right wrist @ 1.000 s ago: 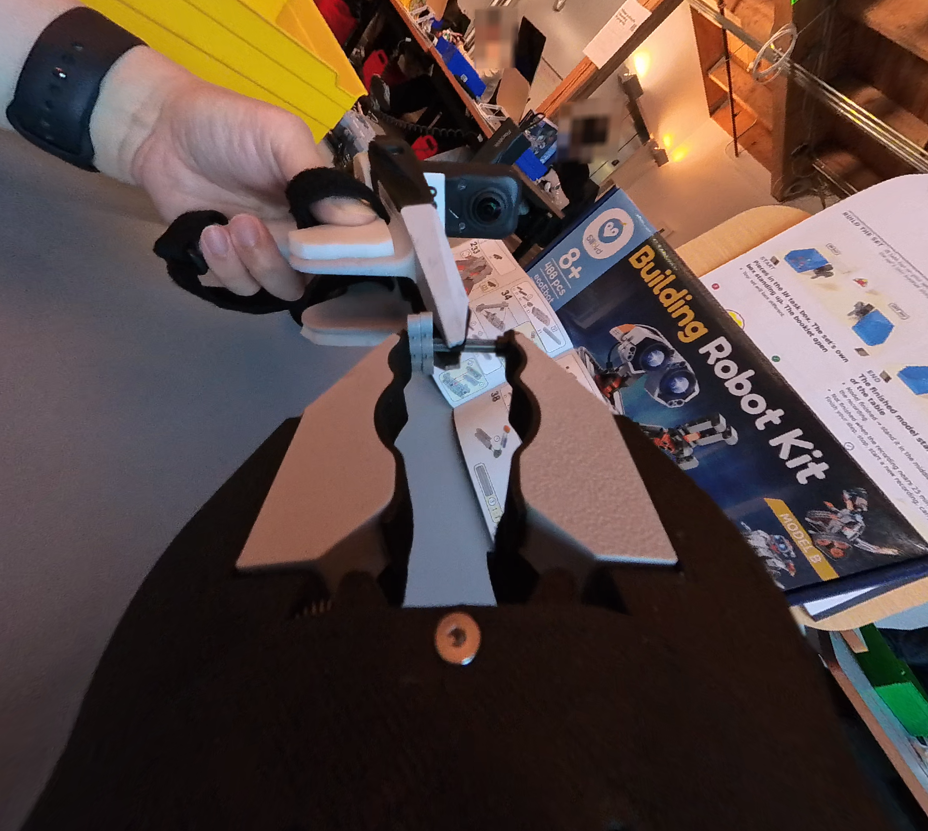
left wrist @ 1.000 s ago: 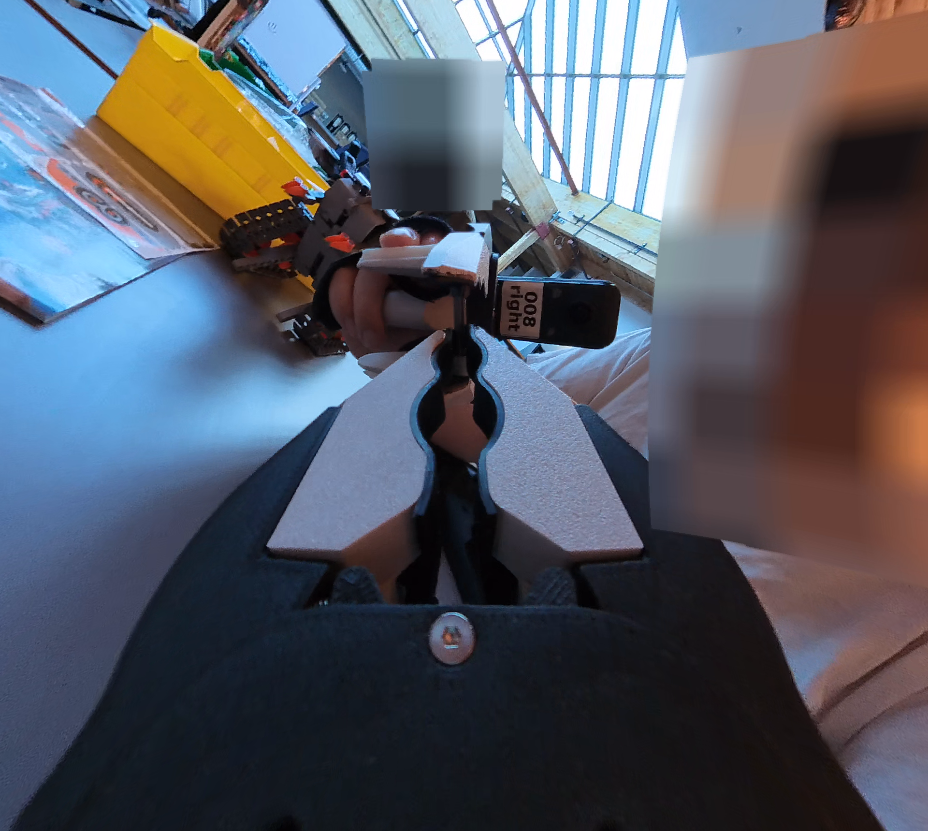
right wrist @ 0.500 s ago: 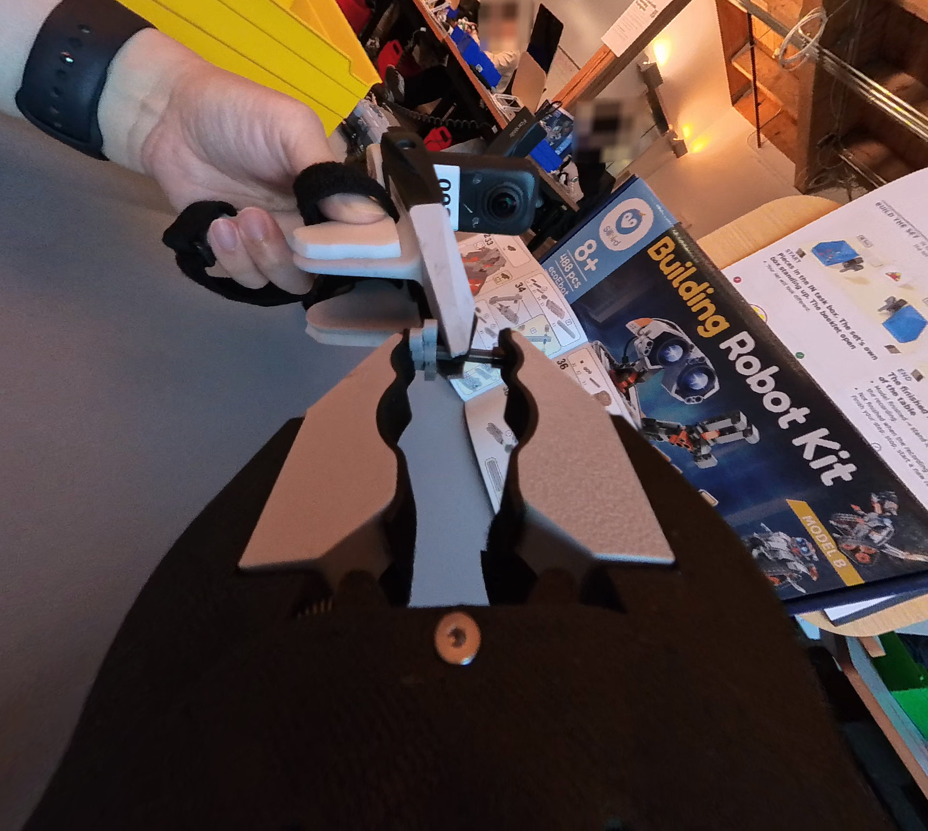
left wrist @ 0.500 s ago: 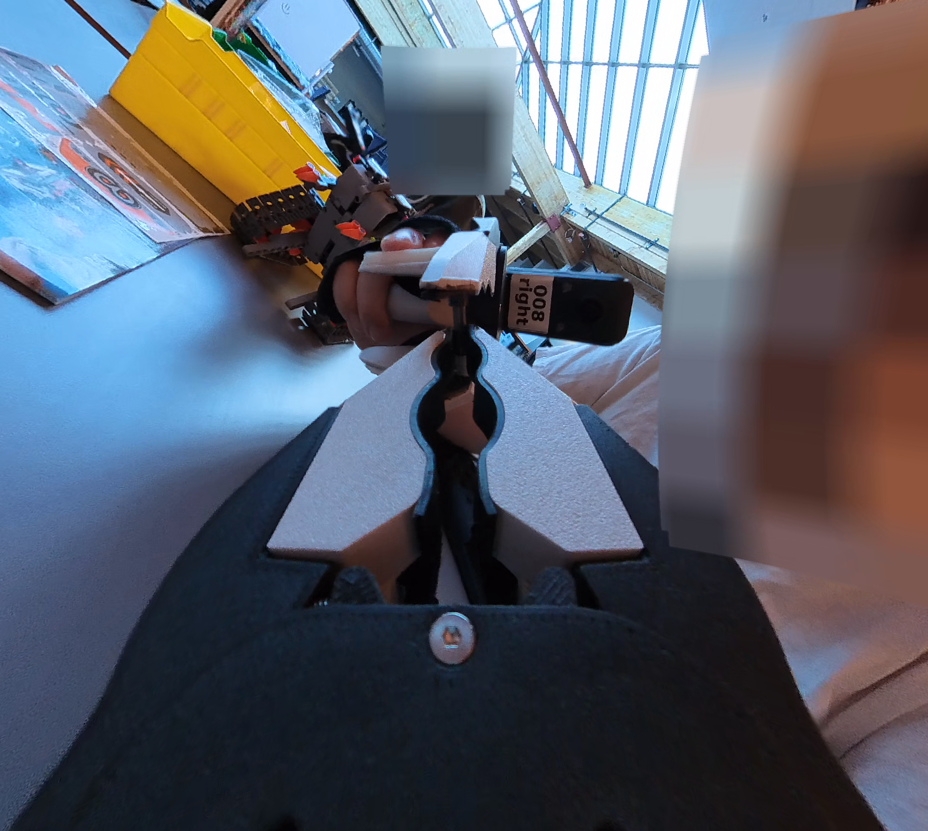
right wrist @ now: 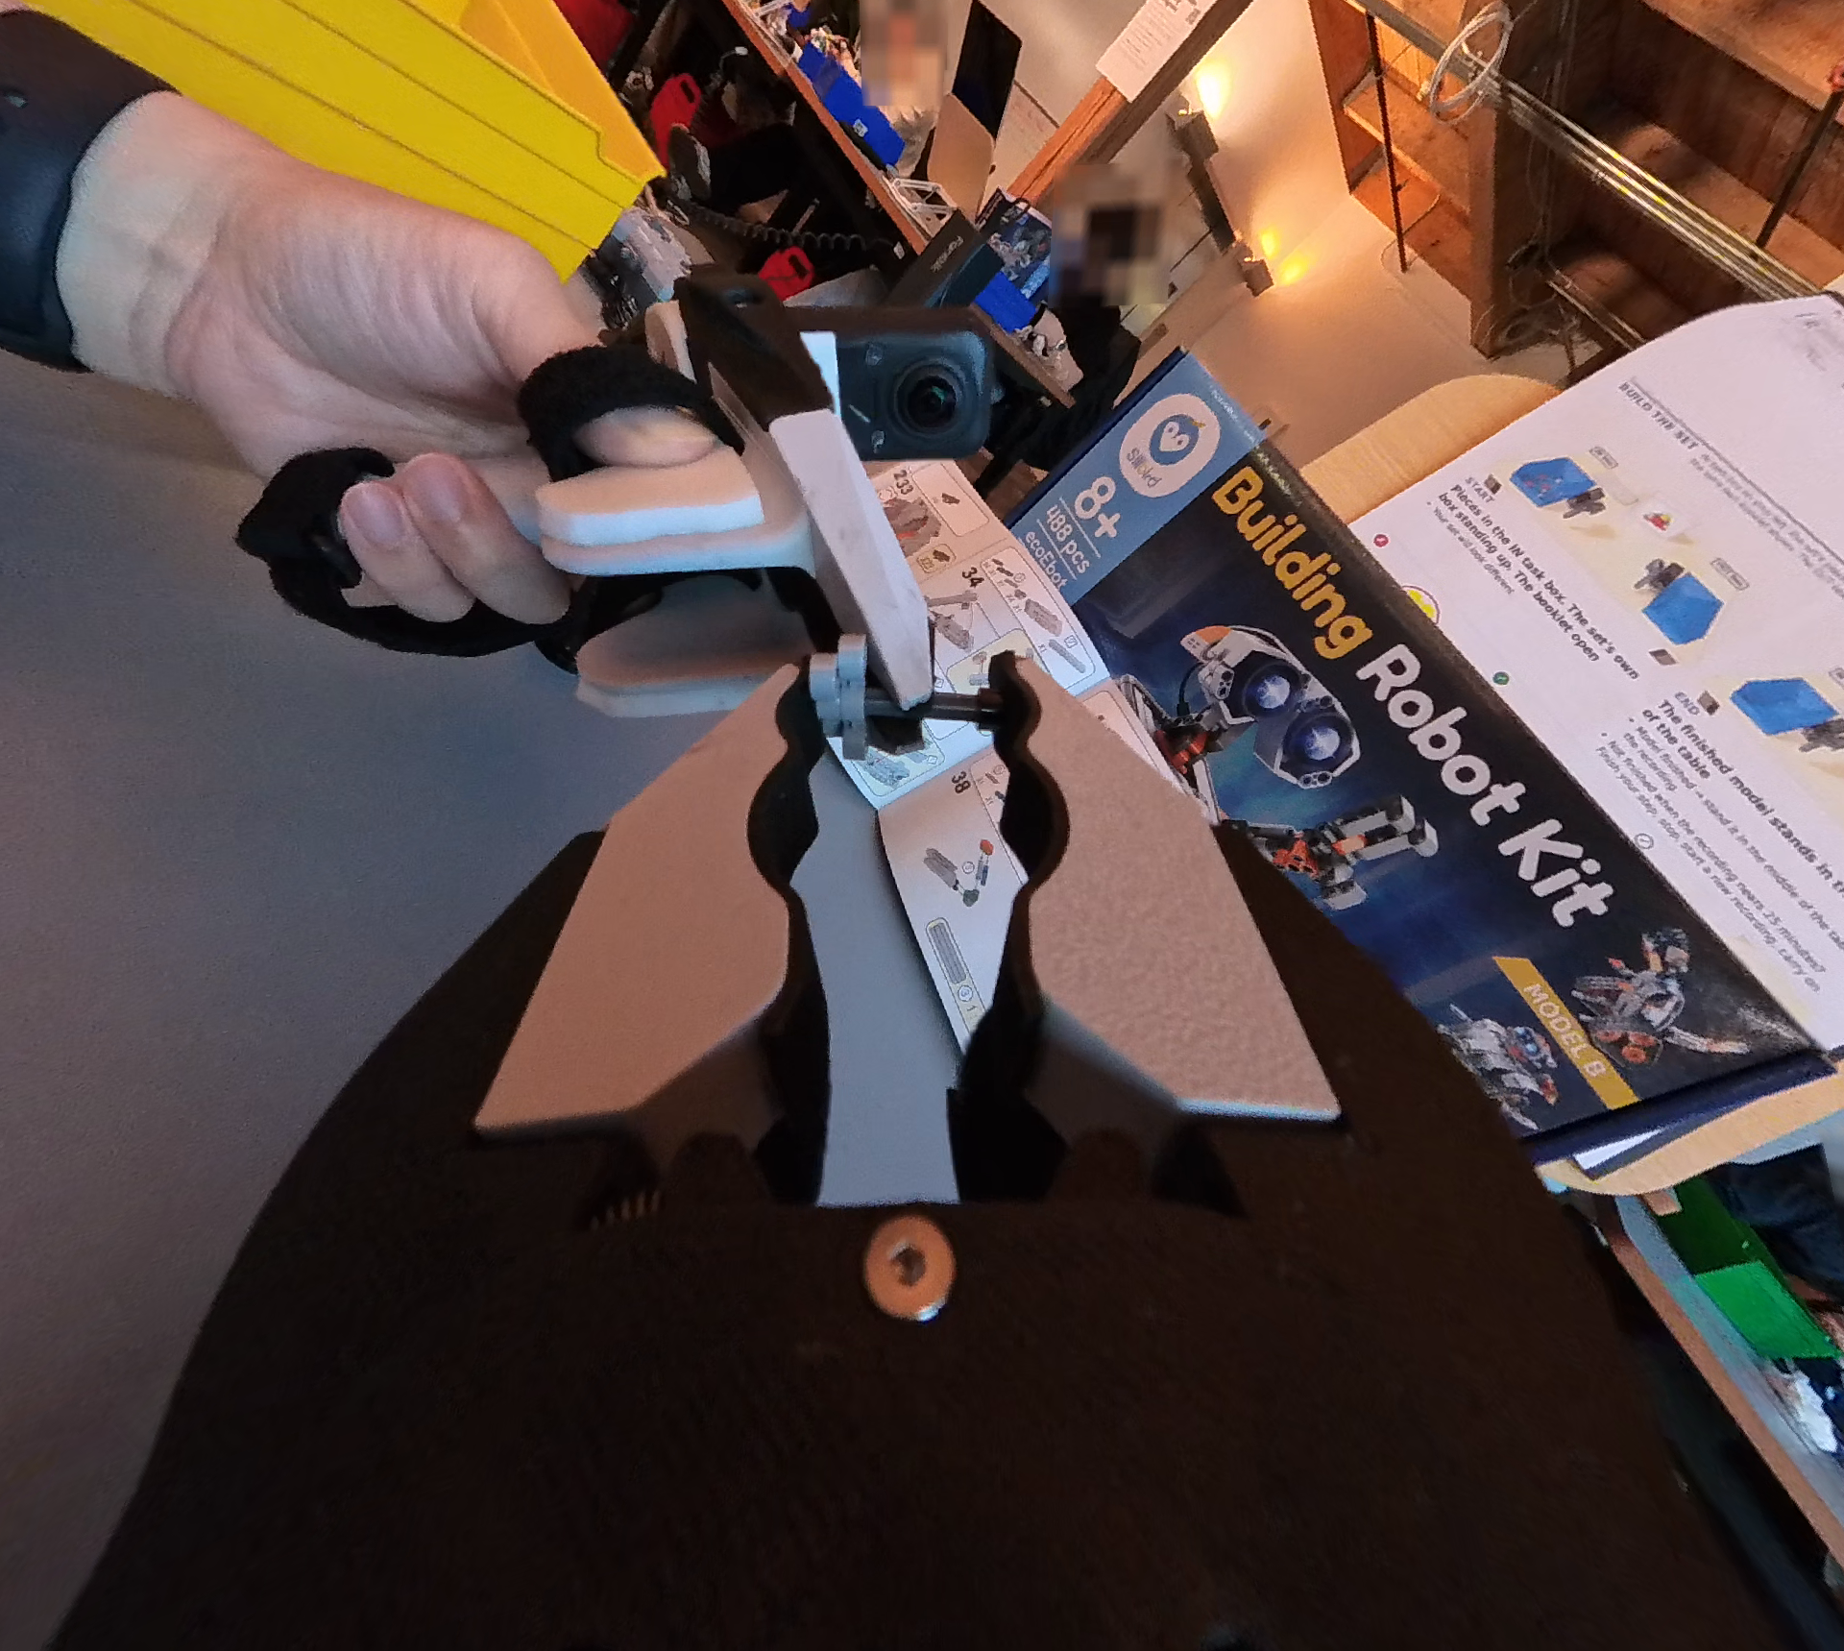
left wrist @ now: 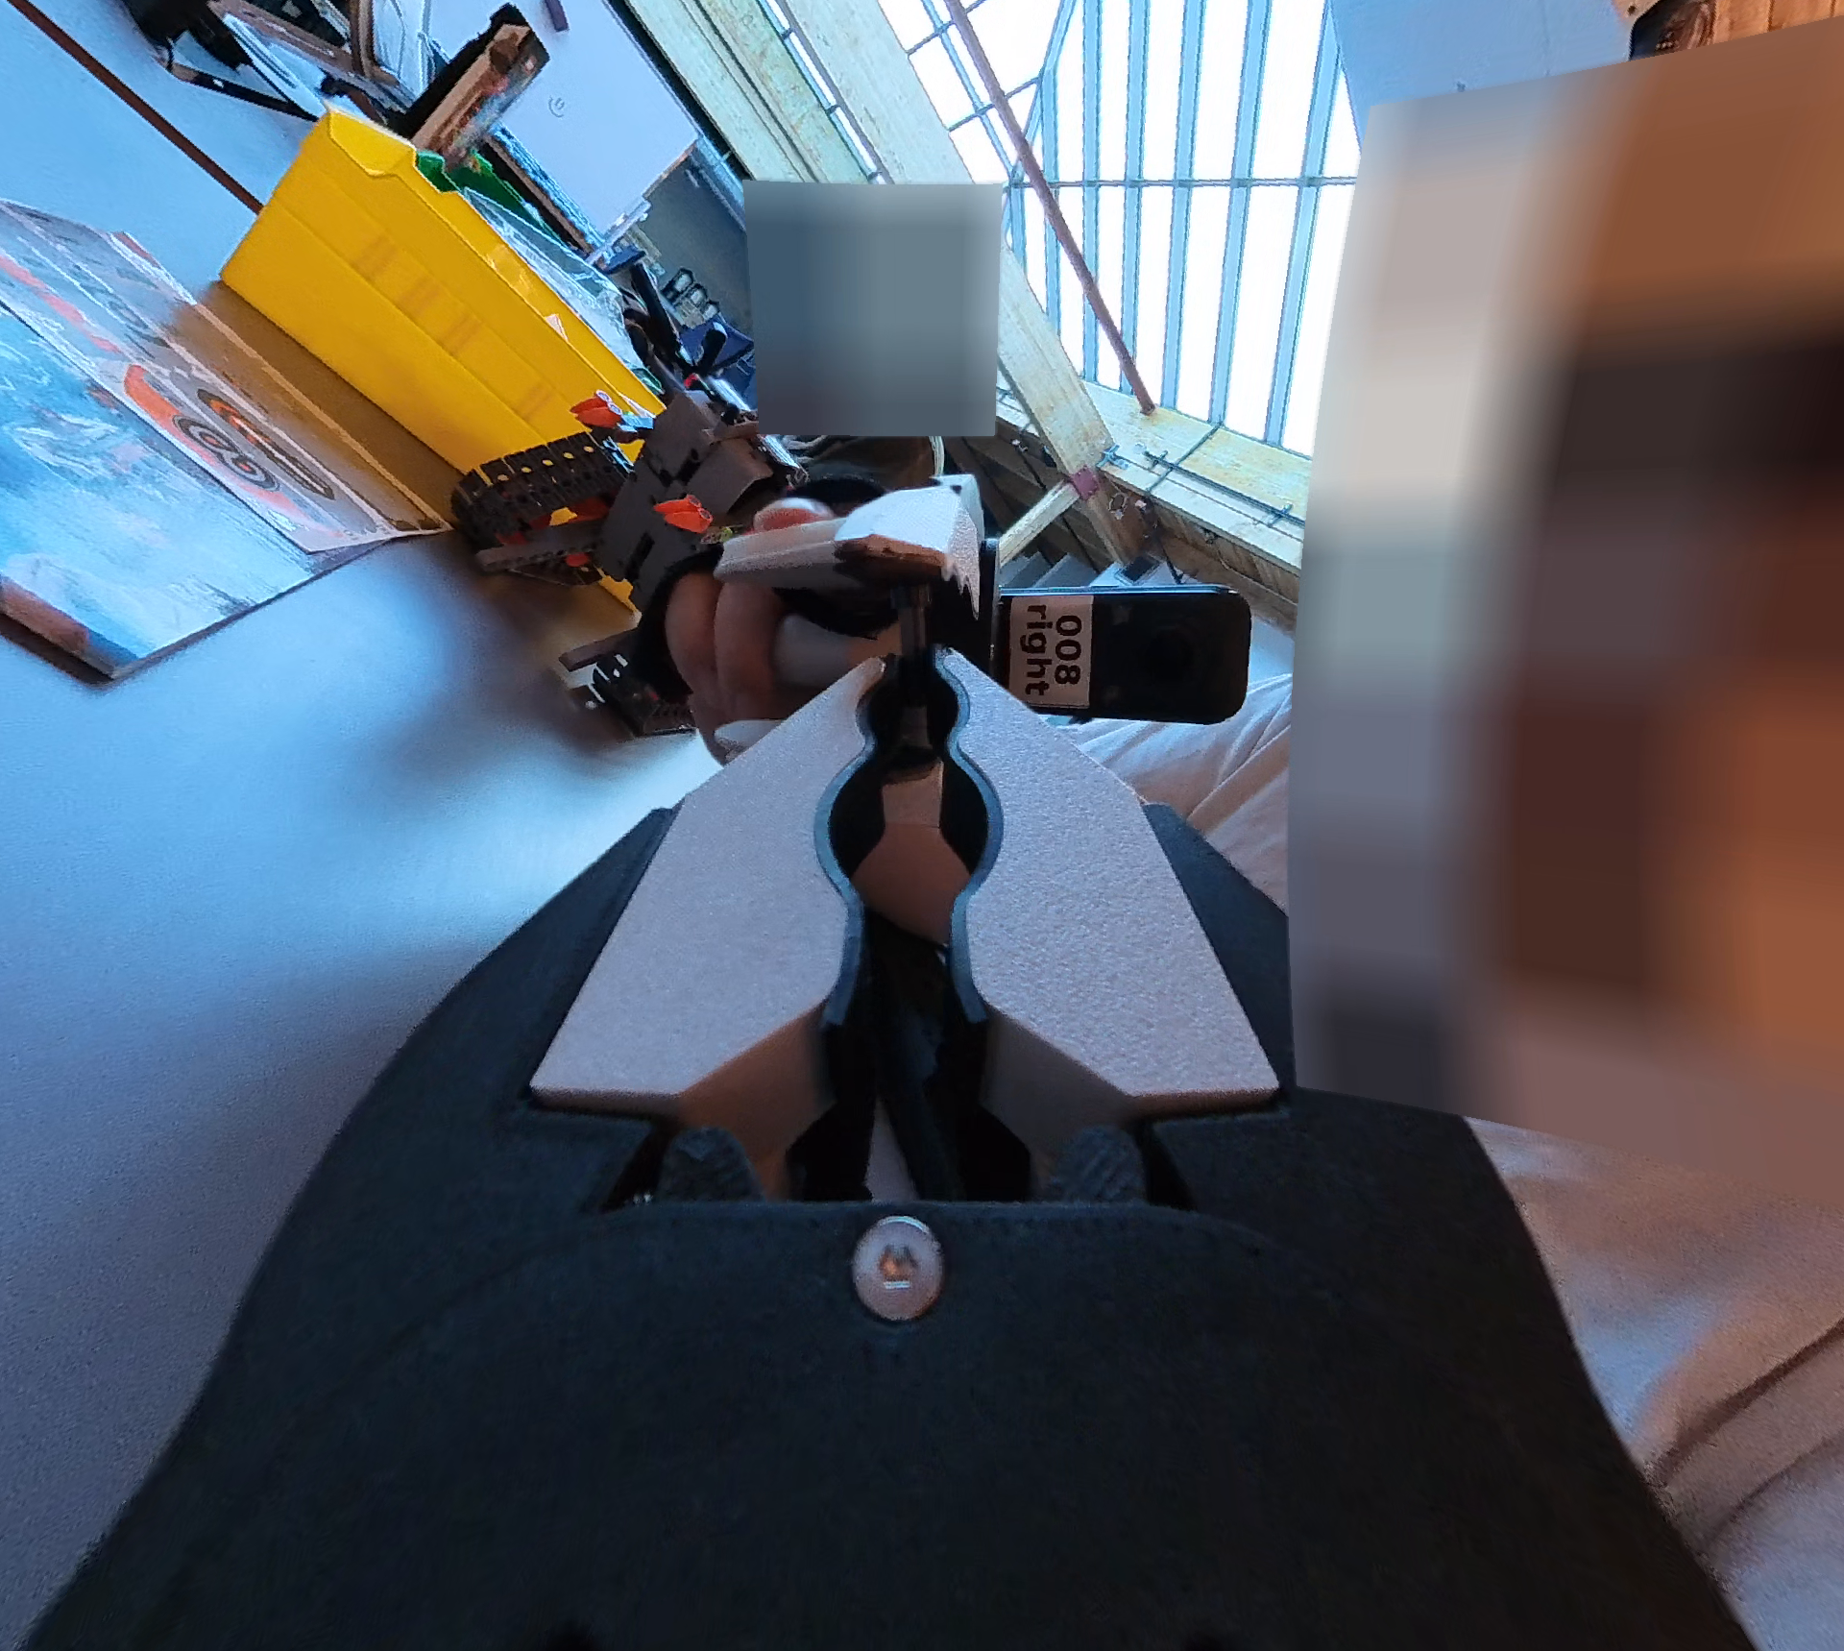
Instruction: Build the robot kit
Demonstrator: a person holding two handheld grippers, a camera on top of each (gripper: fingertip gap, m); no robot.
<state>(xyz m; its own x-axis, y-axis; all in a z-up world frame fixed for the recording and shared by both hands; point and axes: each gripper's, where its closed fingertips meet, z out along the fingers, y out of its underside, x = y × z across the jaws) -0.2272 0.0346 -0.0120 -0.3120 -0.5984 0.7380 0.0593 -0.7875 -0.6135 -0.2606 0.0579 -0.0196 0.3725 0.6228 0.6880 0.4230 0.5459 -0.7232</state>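
My right gripper (right wrist: 903,685) is shut lengthwise on a small grey connector (right wrist: 844,695) with a thin black axle (right wrist: 953,705) through it, held above the grey table (right wrist: 200,805). My left gripper (left wrist: 910,673) faces it and is shut on the middle of that axle (left wrist: 906,620). In the right wrist view a left gripper finger (right wrist: 858,545) comes down onto the axle, with a person's hand (right wrist: 349,366) in black straps behind it. In the left wrist view a right gripper finger (left wrist: 848,543) and its camera (left wrist: 1128,653) sit just past my fingertips.
A yellow bin (left wrist: 419,306) stands at the far side, with a dark tracked robot model (left wrist: 619,505) beside it. A blue kit box (right wrist: 1397,805), an open instruction booklet (right wrist: 948,585) and a white printed sheet (right wrist: 1676,605) lie on the right. Left and right tips are no more than a few centimetres apart.
Both grippers stay pinched on the same small part. The pair has tilted and shifted slightly, so the background has swung a little in both views.
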